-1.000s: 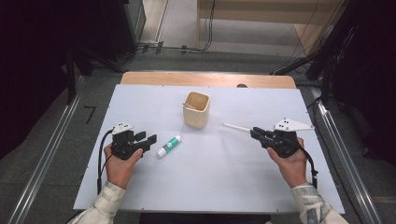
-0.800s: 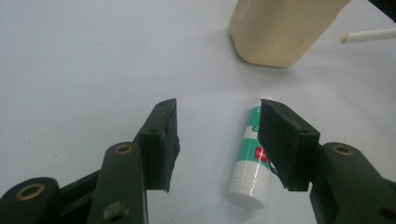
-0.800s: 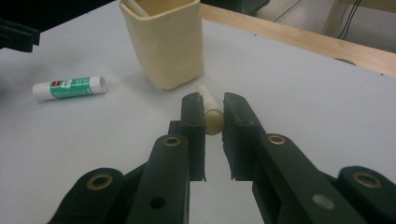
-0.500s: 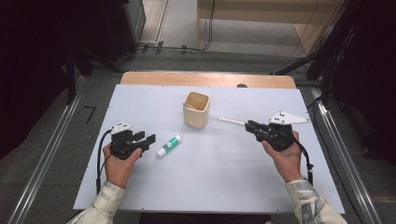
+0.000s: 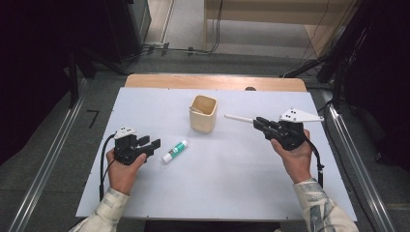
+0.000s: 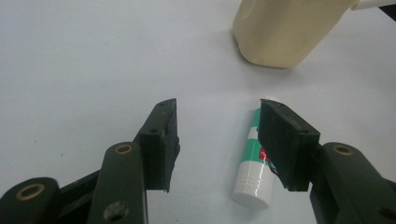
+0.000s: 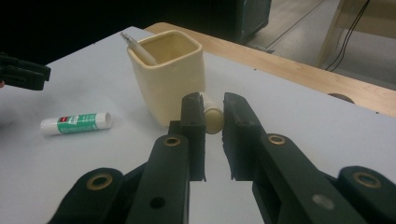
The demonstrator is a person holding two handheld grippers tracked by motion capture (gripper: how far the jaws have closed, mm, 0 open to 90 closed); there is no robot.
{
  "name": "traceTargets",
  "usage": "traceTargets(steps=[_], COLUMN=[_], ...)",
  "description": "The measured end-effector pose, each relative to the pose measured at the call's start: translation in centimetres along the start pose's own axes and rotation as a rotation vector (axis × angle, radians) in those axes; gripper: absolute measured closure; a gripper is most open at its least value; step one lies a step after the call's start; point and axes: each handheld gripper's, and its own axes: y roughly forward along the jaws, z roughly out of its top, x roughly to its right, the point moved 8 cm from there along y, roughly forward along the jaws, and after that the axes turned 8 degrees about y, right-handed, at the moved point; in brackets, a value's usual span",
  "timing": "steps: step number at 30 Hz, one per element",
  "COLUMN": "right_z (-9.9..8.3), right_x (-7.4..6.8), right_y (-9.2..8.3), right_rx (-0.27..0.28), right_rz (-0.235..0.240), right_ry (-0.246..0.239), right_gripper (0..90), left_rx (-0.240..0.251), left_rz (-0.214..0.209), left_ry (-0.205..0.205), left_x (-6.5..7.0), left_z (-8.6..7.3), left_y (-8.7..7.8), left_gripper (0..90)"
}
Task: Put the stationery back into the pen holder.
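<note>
A cream square cup [image 5: 203, 113] stands at the table's middle back, with a slim stick [image 7: 137, 49] leaning inside it. A green and white glue stick [image 5: 175, 151] lies in front of the cup to its left. My left gripper [image 5: 150, 143] rests open just left of the glue stick, which lies beside its right jaw [image 6: 254, 163]. My right gripper [image 5: 257, 122] is shut on a white pen [image 5: 238, 118], held above the table right of the cup with its tip pointing at the cup. The pen's blunt end [image 7: 214, 119] sits between the jaws.
A white sheet [image 5: 232, 188] covers the table, and a wooden edge [image 5: 217, 82] runs along the back. Metal rails [image 5: 358, 169] flank both sides. Dark equipment and cables stand on the floor beyond the table.
My right gripper has carried the white pen leftward and away from the person, closer to the cup. The left gripper and the glue stick have stayed put.
</note>
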Motion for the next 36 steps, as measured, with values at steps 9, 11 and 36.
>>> traceTargets(steps=[9, 11, 36], right_z=[0.3, 0.4, 3.1], right_x=[-0.1, 0.0, -1.0], right_y=[0.2, 0.1, 0.2], right_rx=[0.005, 0.009, 0.001], right_rz=[-0.001, -0.005, -0.003], right_ry=[0.0, 0.0, -0.027], right_gripper=[77.5, 77.5, 77.5], left_rx=[-0.003, -0.003, 0.008], left_rz=[-0.002, -0.002, -0.003], left_ry=[0.004, 0.004, -0.001], left_x=[0.0, 0.0, -0.1], left_z=[0.0, 0.0, 0.1], left_y=[0.0, 0.1, -0.1], left_gripper=[48.3, 48.3, 48.3])
